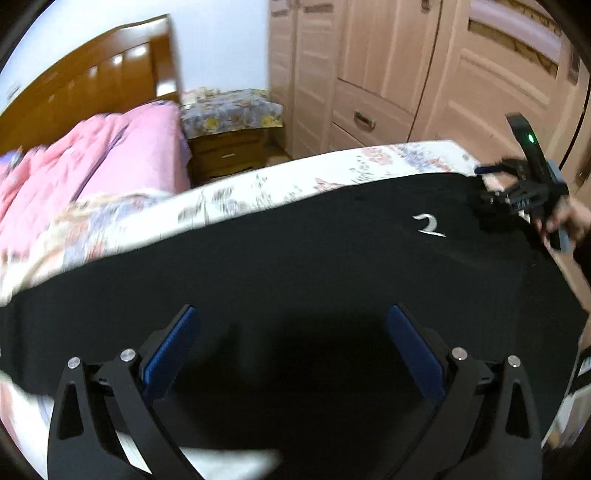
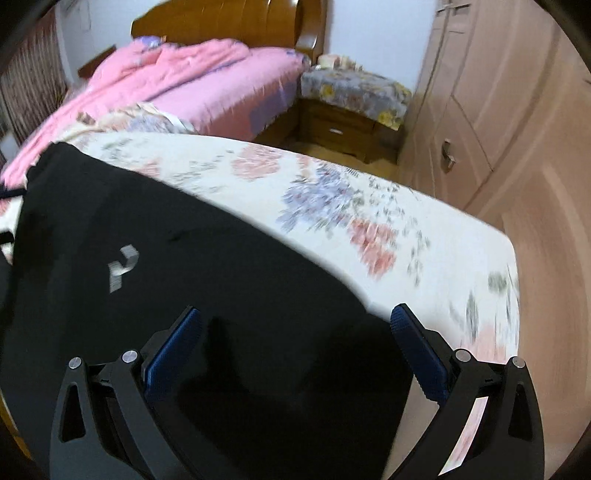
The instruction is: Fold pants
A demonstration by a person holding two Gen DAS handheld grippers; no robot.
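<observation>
Black fabric pants (image 1: 295, 258) with a small white logo (image 1: 430, 225) lie spread flat across a white bed sheet printed with pink and purple flowers (image 2: 332, 192), which serves as the landmark here. The left gripper (image 1: 293, 349) hovers over the middle of the pants, its blue-padded fingers (image 1: 173, 347) spread wide apart and holding nothing. The right gripper (image 2: 295, 350) sits at the pants' edge nearest the sheet's bare part, its fingers (image 2: 419, 350) also spread apart and empty; in the left view it shows at the pants' far corner, held by a person's hand (image 1: 569, 218). Beyond the sheet lies a crumpled pink quilt (image 2: 177, 74) against a brown wooden headboard (image 2: 221, 22), beside a wooden nightstand (image 2: 343, 125) and pale wardrobe doors (image 1: 406, 66).
</observation>
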